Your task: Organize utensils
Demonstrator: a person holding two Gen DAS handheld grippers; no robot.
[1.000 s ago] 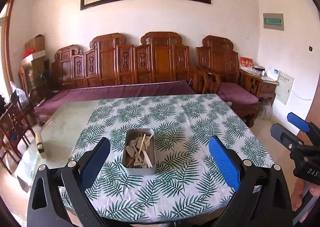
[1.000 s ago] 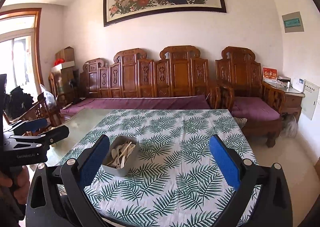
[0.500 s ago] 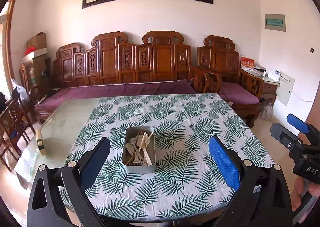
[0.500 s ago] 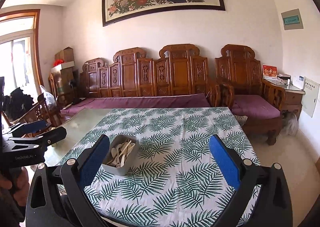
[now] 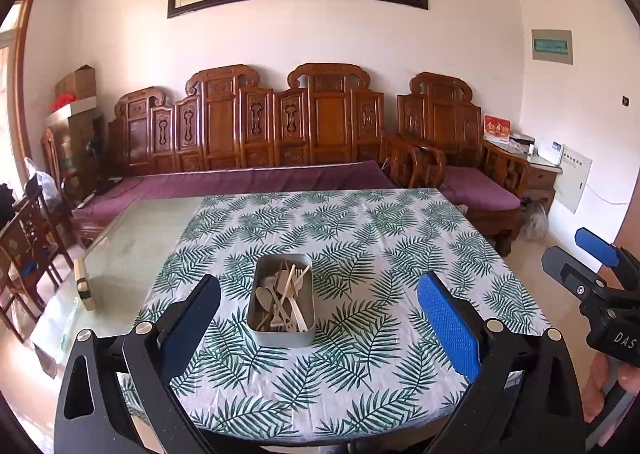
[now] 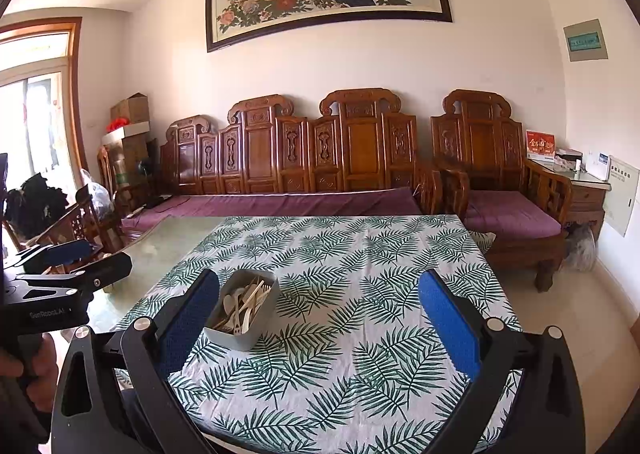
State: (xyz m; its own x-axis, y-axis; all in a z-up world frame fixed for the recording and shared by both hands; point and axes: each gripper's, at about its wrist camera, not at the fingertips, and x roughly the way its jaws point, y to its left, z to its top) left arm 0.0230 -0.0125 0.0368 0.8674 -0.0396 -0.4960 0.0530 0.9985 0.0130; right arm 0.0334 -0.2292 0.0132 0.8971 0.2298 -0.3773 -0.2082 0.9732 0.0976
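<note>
Both tools hover wide apart at the near edge of the bench, gripping nothing.

The bench (image 5: 132, 238) carries a leaf-print cloth (image 5: 400, 254) ahead of the left tool (image 5: 318, 312) and the right tool (image 6: 318, 312). A gray tin (image 5: 282, 336) sits on the cloth, straight ahead between the left tool's fingers and just beyond the right tool's left finger. Pale utensils (image 5: 282, 296) lie jumbled inside the tin.
</note>
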